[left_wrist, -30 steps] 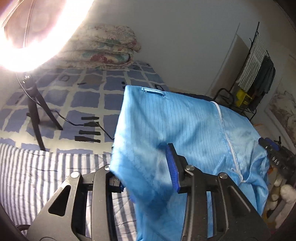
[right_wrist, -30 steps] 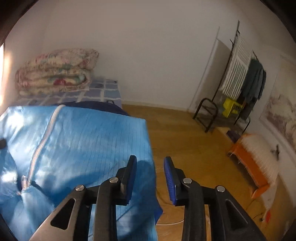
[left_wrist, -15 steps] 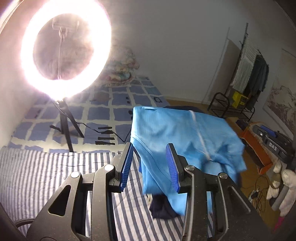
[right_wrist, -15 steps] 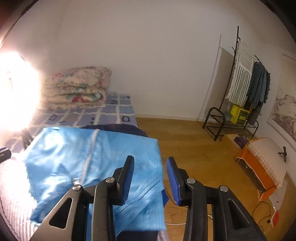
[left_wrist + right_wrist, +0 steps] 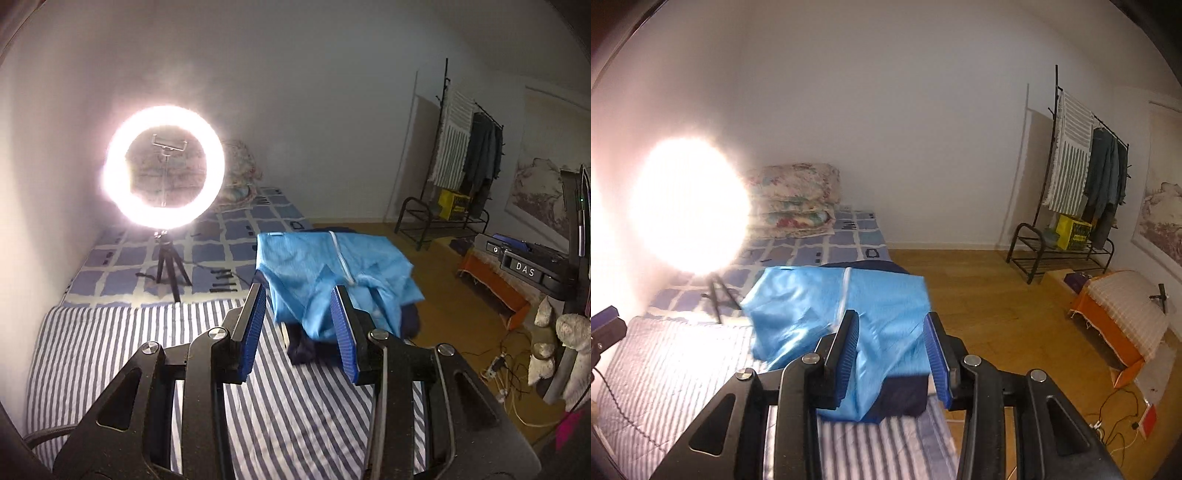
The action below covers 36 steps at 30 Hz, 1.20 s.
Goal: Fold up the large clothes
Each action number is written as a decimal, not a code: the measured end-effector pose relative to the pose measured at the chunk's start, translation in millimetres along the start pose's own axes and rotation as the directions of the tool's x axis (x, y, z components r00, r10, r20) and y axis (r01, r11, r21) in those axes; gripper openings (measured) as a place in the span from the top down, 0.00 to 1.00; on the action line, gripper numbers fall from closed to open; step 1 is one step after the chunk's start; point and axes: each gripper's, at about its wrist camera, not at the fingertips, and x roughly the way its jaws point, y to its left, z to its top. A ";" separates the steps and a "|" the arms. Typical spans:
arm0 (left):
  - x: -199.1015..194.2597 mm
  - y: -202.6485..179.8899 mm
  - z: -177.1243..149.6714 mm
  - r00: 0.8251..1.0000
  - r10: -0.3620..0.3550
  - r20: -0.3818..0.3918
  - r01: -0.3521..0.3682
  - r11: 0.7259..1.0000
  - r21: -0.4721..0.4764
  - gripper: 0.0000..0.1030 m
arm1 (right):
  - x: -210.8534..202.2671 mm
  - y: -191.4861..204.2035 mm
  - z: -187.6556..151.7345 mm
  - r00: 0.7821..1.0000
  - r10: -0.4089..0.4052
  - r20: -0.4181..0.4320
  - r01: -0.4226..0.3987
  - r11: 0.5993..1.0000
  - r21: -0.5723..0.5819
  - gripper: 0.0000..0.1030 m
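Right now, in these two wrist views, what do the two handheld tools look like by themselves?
Both look alike. The left tool and the right tool each have a matte black frame with triangular cut-outs and round silver bolt heads. Each finger carries a flat, ribbed blue pad on its inner face. No cable, sleeve or marking on them is visible.

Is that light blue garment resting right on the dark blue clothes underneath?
Touching. In the right wrist view the light blue garment drapes directly over the dark blue pile, with no gap showing.
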 end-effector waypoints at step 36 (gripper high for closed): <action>-136.5 -3.5 -165.1 0.998 0.058 -0.013 -0.058 0.998 0.026 0.38 | -141.9 61.7 -187.1 0.998 0.059 0.028 -0.060 0.998 0.022 0.38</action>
